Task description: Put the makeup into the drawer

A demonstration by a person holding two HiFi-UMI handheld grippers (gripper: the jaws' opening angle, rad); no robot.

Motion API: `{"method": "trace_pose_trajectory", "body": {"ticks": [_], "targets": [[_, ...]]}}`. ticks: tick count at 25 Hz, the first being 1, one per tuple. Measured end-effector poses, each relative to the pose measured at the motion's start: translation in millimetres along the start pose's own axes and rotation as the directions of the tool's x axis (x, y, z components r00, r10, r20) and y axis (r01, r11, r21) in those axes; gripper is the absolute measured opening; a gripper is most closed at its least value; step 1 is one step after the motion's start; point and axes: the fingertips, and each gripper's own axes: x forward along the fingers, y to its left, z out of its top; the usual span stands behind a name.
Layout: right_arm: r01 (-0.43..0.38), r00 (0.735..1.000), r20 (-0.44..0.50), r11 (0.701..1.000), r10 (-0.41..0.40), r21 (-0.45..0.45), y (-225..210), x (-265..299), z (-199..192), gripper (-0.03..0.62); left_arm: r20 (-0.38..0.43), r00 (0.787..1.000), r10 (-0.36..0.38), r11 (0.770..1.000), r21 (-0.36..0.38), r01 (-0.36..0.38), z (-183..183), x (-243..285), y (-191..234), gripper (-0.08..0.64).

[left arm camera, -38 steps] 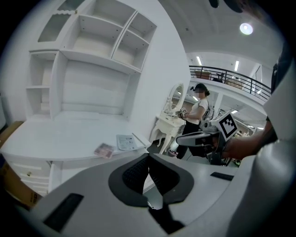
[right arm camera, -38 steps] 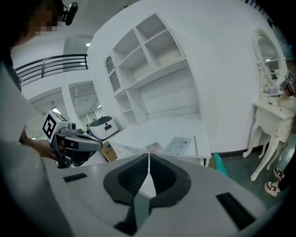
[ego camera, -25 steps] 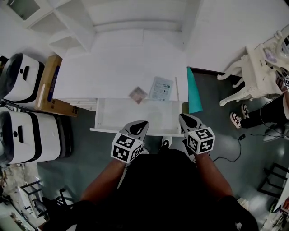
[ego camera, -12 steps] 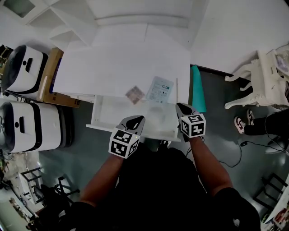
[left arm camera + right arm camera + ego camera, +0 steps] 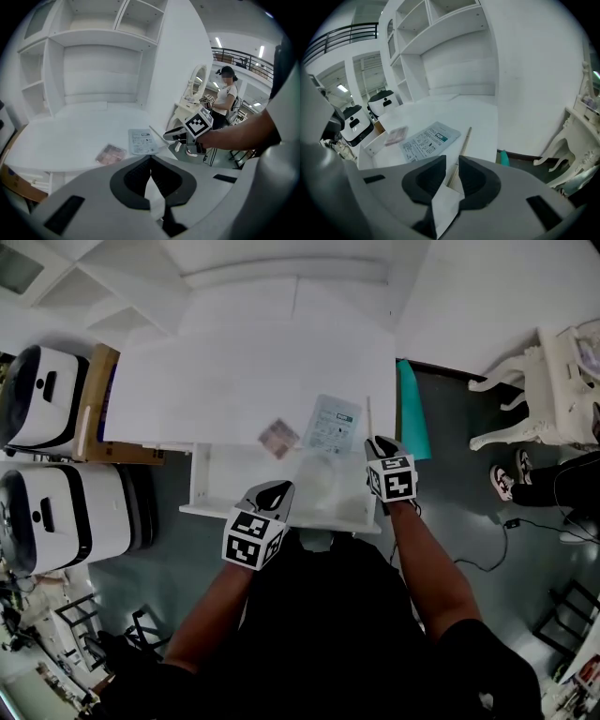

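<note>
On the white desk lie an eyeshadow palette (image 5: 278, 438), a printed flat packet (image 5: 331, 425) and a thin stick (image 5: 367, 418). The open drawer (image 5: 234, 474) below them holds nothing I can see. My right gripper (image 5: 378, 441) is at the desk's front right edge, just short of the stick (image 5: 464, 138). Its jaws (image 5: 452, 161) are opening with a narrow gap, and the stick's near end lines up with that gap, not pressed. My left gripper (image 5: 277, 487) hovers over the drawer's front, jaws shut and empty (image 5: 151, 159). The palette (image 5: 111, 153) and packet (image 5: 142, 141) lie ahead of it.
Two white machines (image 5: 52, 507) and a cardboard box (image 5: 94, 413) stand left of the desk. A teal object (image 5: 411, 418) leans at its right side. White ornate furniture (image 5: 548, 390) and a person's shoes (image 5: 511, 479) are further right. Shelves (image 5: 93, 28) rise behind the desk.
Both grippers have moved forward and down toward the desk. The right one went further, from the drawer's front to the desk edge beside the stick.
</note>
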Motion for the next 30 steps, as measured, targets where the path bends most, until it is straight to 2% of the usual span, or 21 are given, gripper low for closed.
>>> {"method": "trace_pose_trajectory", "body": {"ticks": [4,13,17,25,30], "targets": [[0.035,0.998,-0.044,0.999,-0.034,0.017,-1,12,0,0.081,0.002,1.000,-0.028,0.999,0.036,0.028,10,0,13,0.011],[0.122,0.987,-0.119,0.986,-0.108,0.111,-15,22,-9,0.080,0.001,0.996,-0.085,0.996,0.020,0.085,14,1,31,0.011],[0.130,0.986,-0.123,0.985,-0.116,0.114,-16,24,-10,0.078,-0.003,0.996,-0.091,0.996,0.026,0.091,9,-2,36,0.011],[0.158,0.985,-0.109,0.958,-0.135,0.240,-25,20,-9,0.048,0.006,0.996,-0.092,0.995,0.032,0.092,4,-19,47,0.011],[0.162,0.984,-0.116,0.953,-0.136,0.256,-25,21,-8,0.046,0.023,0.995,-0.101,0.995,-0.007,0.101,0,-31,56,0.011]]}}
